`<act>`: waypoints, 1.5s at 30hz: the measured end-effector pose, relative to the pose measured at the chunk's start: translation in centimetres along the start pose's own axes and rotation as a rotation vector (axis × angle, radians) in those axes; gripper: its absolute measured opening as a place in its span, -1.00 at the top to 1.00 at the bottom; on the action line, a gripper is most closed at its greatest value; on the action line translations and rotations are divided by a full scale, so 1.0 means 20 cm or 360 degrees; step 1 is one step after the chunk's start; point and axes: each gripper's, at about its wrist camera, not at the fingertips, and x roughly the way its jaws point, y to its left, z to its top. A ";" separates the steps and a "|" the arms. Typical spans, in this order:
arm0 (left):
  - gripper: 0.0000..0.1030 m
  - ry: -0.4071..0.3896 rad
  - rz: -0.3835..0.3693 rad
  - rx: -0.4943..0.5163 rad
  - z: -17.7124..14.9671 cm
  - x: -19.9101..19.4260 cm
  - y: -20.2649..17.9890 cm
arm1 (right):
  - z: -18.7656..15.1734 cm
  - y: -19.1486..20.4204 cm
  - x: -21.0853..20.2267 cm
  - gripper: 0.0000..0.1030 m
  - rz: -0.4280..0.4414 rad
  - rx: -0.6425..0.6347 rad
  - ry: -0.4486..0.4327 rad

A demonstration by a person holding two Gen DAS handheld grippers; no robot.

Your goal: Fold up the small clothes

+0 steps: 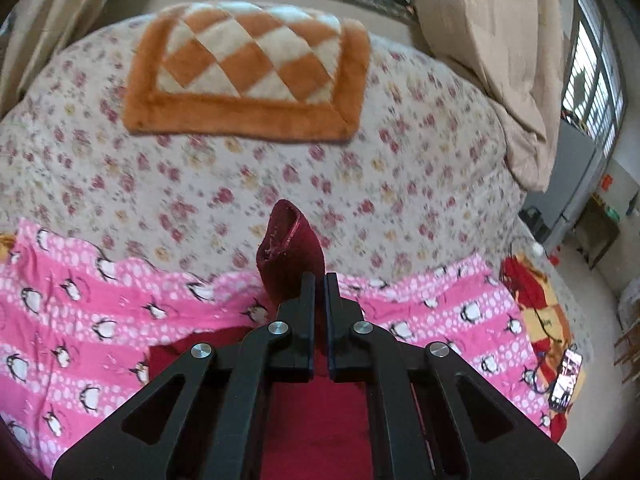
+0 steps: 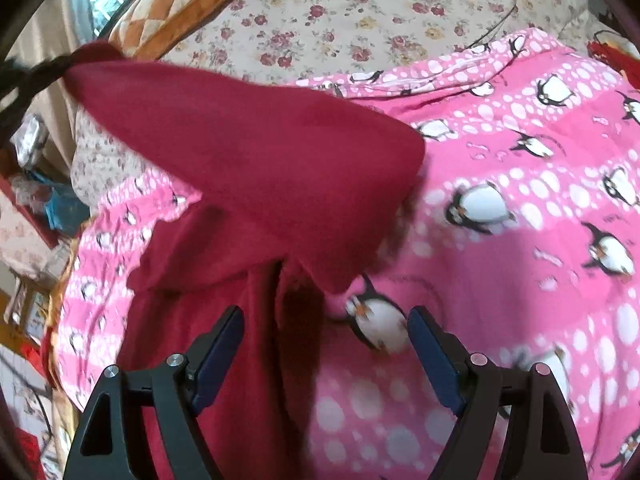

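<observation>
A dark red garment lies on a pink penguin-print blanket. My left gripper is shut on a corner of the red garment and holds it lifted above the blanket. In the right wrist view that lifted part stretches up to the far left, where the left gripper shows dimly. My right gripper is open and empty, just above the garment's lower part and the blanket.
A floral bedsheet covers the bed beyond the blanket. An orange and cream checkered cushion lies at the far side. A beige curtain hangs at right. A phone lies at the bed's right edge.
</observation>
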 end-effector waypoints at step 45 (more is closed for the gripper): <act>0.92 0.0476 0.0284 -0.0048 -0.77 0.52 0.71 | 0.12 -0.09 -0.03 -0.54 -0.0199 0.0036 -0.0034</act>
